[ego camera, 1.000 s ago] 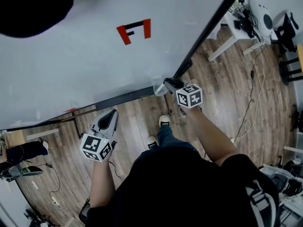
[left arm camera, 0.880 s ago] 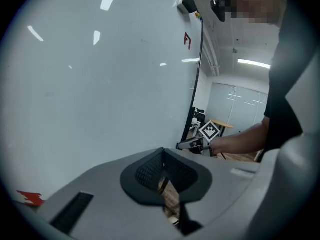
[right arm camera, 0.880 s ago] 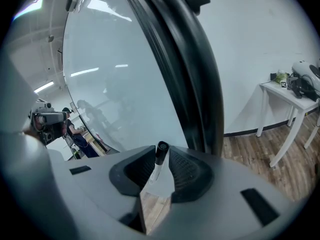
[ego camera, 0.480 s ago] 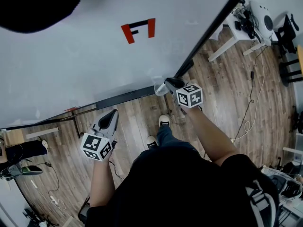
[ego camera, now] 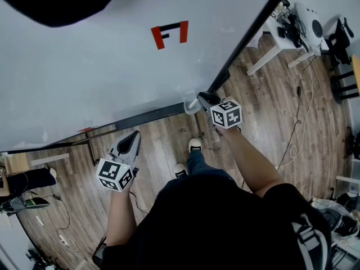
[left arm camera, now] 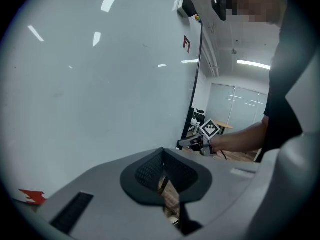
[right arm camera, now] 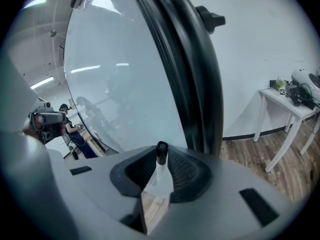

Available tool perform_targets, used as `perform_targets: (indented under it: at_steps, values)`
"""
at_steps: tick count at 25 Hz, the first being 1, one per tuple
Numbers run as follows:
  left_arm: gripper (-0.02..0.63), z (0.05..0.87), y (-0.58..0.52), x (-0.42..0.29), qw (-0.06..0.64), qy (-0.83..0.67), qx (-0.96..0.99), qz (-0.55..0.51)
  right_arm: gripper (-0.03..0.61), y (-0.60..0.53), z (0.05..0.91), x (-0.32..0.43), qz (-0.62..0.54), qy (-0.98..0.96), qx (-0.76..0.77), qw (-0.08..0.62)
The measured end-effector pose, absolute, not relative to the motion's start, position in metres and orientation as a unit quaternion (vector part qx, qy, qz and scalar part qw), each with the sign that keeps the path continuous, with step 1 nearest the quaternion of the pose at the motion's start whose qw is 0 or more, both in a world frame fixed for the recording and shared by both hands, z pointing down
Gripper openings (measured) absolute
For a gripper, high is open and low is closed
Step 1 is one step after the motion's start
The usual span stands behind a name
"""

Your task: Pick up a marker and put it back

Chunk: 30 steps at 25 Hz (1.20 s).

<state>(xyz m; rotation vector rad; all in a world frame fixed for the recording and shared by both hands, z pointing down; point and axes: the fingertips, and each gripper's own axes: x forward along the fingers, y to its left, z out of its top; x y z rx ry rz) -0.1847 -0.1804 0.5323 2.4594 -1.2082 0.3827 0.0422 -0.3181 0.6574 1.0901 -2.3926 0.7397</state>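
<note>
We have the right tool (ego camera: pixel 202 99) clamped on the white-barrelled marker (ego camera: pixel 192 104) with a black cap. In the right gripper view the marker (right arm camera: pixel 159 170) stands pinched between the dark ribbed pads (right arm camera: pixel 187 174) of the right tool (right arm camera: pixel 159 180). Its long axis runs straight out along the jaws, with the cap leading toward the board.

From overhead, the marker points to about 10 o'clock from the tool. It ends just beside the lower right corner of the large white whiteboard (ego camera: pixel 107 72), where the black side frame (ego camera: pixel 247 38) meets the dark bottom ledge (ego camera: pixel 147 117). We judge that putting it back means laying that axis along the ledge, which runs off toward 8 o'clock.

The left tool (ego camera: pixel 131 139) hangs well apart at 7 o'clock. In the left gripper view the jaws of the left tool (left arm camera: pixel 162 170) are pressed together on nothing, so the right one is nearer.

We cannot tell whether the marker touches the ledge. Its rear is buried between the pads, and a dark shape (ego camera: pixel 62 1) covers the overhead view at 11 o'clock.
</note>
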Motion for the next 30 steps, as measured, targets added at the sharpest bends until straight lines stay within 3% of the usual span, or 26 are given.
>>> perform_targets:
  at_steps: [30]
  values:
    - [0.012,0.471,-0.146,-0.159,0.11,-0.391,0.907,0.11,0.063,-0.252,0.509,0.077,0.167,-0.875,0.438,0.123]
